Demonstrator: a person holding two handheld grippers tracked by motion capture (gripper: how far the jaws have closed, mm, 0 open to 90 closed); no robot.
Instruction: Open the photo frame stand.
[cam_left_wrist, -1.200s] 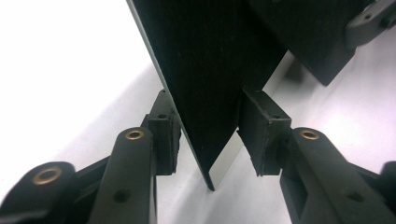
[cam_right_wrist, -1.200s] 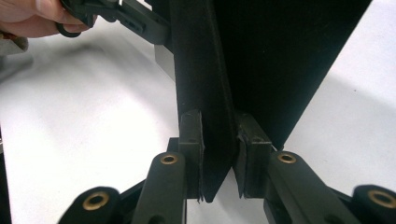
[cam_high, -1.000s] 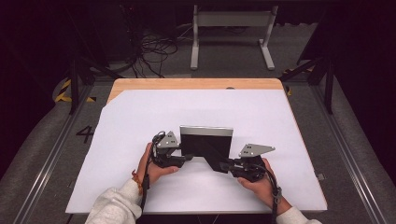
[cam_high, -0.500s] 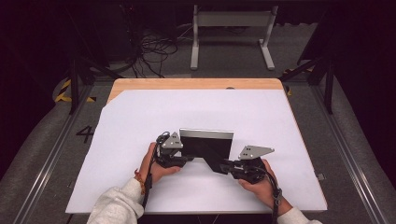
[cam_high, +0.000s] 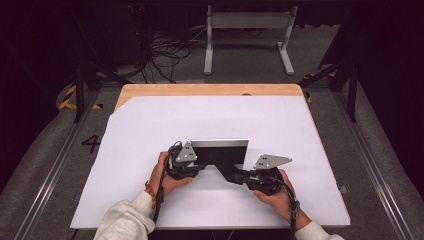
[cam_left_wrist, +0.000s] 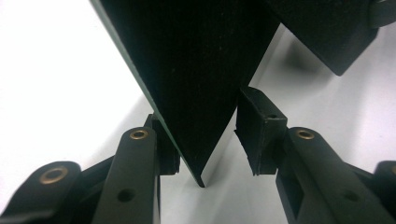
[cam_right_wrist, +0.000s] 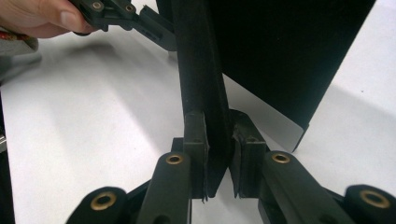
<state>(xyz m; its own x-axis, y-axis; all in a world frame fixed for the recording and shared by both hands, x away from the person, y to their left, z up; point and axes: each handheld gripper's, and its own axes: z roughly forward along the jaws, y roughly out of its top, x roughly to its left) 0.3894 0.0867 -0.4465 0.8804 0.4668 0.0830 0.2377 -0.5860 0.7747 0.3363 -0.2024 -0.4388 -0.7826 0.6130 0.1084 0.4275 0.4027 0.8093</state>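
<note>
A black picture frame (cam_high: 220, 150) stands upright mid-table with its back toward me, and its black stand leg (cam_high: 227, 170) angles down to the right. My left gripper (cam_high: 200, 167) is at the frame's lower left corner. In the left gripper view, the frame's corner (cam_left_wrist: 196, 70) sits between the jaws of my left gripper (cam_left_wrist: 210, 133). These jaws have just been closing, and a gap remains at the right pad (cam_left_wrist: 259, 126). My right gripper (cam_right_wrist: 217, 135) is shut on the stand leg (cam_right_wrist: 201, 70), both pads pressing it.
The table is covered by a white sheet (cam_high: 150, 130), with a wooden edge (cam_high: 200, 90) at the far side. Beyond it, cables (cam_high: 160, 50) and a grey metal stand (cam_high: 250, 30) sit on the floor. A person's hands hold both grippers near the front edge.
The left gripper's jaws have narrowed around the frame's lower corner. Both hands and the frame stay where they were.
</note>
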